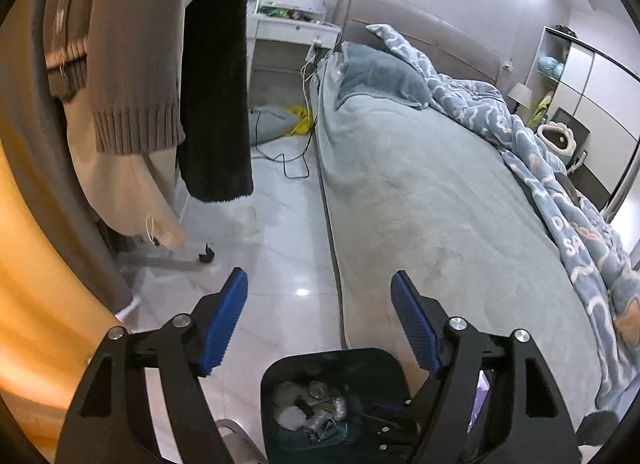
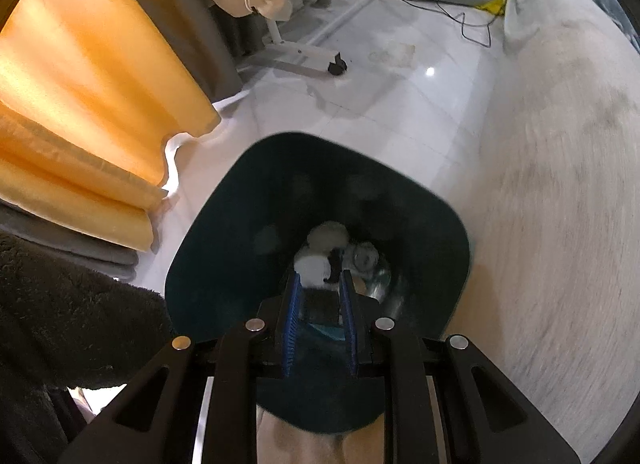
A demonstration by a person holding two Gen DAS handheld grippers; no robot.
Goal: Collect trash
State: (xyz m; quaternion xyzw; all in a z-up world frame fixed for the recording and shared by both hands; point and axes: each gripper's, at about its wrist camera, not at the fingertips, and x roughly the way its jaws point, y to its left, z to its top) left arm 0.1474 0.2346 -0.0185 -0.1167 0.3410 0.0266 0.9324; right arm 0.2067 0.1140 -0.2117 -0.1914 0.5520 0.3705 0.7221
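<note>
The dark bin point(image 2: 320, 199) sits on the floor by the bed point(image 1: 420, 183), with crumpled trash point(image 2: 320, 264) at its bottom. The right gripper point(image 2: 320, 280) points straight down into it, nearly pressed together, maybe pinching something dark. The left gripper point(image 1: 320, 284) is spread, empty, farther up.

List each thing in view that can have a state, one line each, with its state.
Left gripper: open, nothing between its pads.
Right gripper: shut on the near rim of the bin.
Trash bin: open-topped, no lid, standing between the curtain and the bed.
Trash: lying at the bottom of the bin, bin far from full.
Bed: unmade, quilt bunched along the far side.
Orange curtain: hanging down to the floor.
</note>
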